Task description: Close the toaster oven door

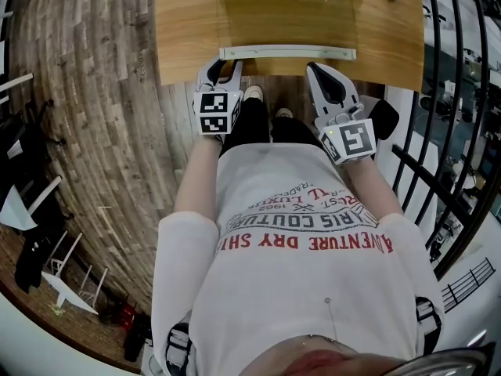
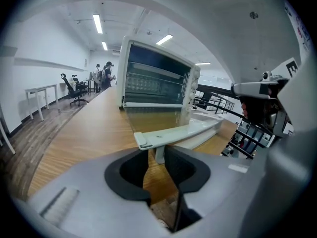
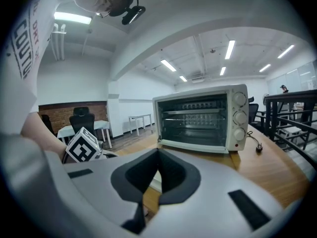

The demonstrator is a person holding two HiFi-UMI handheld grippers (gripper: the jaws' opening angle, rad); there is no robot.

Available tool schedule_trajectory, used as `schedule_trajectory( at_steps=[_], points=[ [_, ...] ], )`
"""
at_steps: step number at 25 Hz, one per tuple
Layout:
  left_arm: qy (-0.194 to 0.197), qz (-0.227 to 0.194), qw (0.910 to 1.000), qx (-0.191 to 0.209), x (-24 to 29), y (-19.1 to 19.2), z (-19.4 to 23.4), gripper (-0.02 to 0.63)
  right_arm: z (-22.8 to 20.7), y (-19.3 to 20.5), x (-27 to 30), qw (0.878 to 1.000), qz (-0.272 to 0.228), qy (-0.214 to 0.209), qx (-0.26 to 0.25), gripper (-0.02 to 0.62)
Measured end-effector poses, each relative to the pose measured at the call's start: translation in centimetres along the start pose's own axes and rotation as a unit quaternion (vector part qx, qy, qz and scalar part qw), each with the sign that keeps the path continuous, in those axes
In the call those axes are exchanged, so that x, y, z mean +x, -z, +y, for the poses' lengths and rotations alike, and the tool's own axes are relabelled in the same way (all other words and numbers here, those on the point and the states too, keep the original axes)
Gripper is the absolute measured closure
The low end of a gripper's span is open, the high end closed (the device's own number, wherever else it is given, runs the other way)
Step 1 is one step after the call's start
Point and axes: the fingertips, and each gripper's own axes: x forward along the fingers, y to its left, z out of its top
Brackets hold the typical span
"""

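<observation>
1. Toaster oven (image 3: 200,118) on the surface (image 1: 184,30), door (image 1: 286,18) lying open and flat
2. Left tool (image 2: 156,152) closing about the door handle (image 2: 173,133) post, not yet clamped
3. Right tool (image 3: 157,155) clenched, empty, just short of the handle

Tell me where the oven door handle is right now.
In the head view the door handle runs along the near edge of the open door; its left post stands between the left gripper's closing jaws.
</observation>
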Motion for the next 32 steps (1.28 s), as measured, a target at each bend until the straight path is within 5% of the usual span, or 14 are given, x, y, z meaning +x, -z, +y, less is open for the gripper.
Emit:
schedule_trajectory(
  at_steps=[22, 32],
  points=[
    [-0.004, -0.058, 0.9981, -0.019, -4.1, -9.9, 0.2, 0.508, 0.4, -7.3, -0.5, 0.998, -0.057, 0.006, -0.021, 0.609],
    [0.028, -0.103, 0.9941, 0.014, -5.0, -16.3, 1.1, 0.508, 0.1, -11.2, 1.9, 0.995, -0.091, 0.029, -0.039, 0.609]
  ],
)
